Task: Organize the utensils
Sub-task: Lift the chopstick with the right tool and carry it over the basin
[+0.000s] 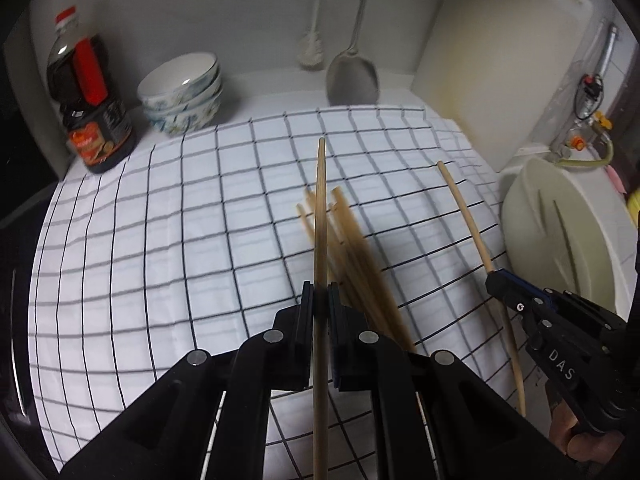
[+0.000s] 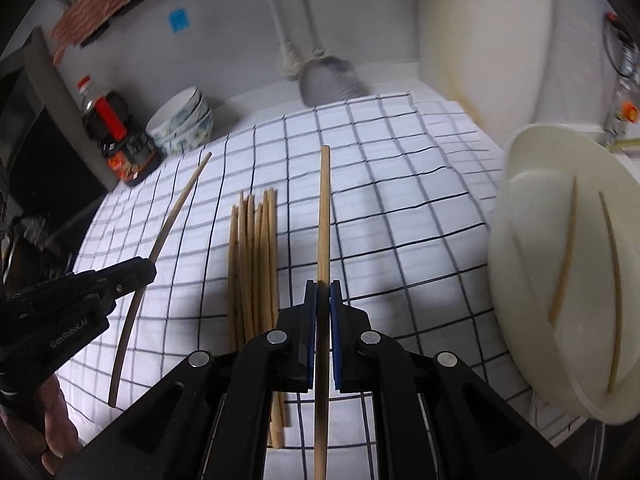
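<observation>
Through my left wrist camera, my left gripper (image 1: pixel 319 308) pinches one slim, round wooden chopstick (image 1: pixel 320 216) between its black fingers (image 1: pixel 306 312); the stick runs straight forward along them, its tip aimed at the far wall. Under it a loose bundle of chopsticks (image 1: pixel 352 256) lies on the white, black-gridded cloth (image 1: pixel 180 220) covering the worktop, slanting away to the left. To the right my right gripper (image 1: pixel 496 280) clamps a second chopstick (image 1: pixel 464 216). Through my right wrist camera, my right gripper (image 2: pixel 323 300) presses blue-padded fingers (image 2: pixel 335 320) onto that pale stick (image 2: pixel 325 216), which points ahead past them. The bundle (image 2: pixel 252 264) lies just left, nearly parallel. Right of it, a smooth cream plastic holder (image 2: pixel 520 272) contains two chopsticks (image 2: pixel 564 256).
</observation>
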A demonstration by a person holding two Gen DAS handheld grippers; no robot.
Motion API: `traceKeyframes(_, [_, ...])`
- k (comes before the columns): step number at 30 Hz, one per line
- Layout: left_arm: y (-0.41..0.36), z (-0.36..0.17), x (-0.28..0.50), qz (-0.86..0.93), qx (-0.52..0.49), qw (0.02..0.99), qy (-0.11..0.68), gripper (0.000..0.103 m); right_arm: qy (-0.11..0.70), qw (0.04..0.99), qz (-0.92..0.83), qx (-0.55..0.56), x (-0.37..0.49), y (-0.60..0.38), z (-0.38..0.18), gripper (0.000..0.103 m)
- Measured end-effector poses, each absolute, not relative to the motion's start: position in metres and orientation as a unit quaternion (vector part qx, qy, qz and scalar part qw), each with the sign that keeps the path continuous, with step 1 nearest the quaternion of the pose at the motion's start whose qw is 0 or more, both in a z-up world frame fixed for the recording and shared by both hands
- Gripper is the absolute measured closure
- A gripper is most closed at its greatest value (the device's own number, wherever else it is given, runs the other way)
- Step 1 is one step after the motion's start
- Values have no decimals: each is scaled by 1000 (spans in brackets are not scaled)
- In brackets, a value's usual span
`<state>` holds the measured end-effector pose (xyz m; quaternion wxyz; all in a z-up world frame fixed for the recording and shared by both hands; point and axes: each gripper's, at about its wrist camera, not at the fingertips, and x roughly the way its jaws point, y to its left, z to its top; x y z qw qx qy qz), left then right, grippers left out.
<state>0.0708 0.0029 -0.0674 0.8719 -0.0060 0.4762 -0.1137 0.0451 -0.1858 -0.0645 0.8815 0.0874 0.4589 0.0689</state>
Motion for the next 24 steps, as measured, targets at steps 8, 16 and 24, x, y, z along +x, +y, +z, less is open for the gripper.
traceKeyframes(8, [-33, -32, 80, -190, 19, 873, 449, 95, 419, 899, 5, 125, 27, -218, -30, 97])
traceKeyframes(16, [-108, -8, 84, -278, 28, 851, 444, 95, 390, 907, -58, 149, 5, -289, -3, 97])
traceKeyframes(24, [-198, 1, 87, -318, 34, 839, 440, 95, 389, 902, -95, 159, 3, -374, -1, 97])
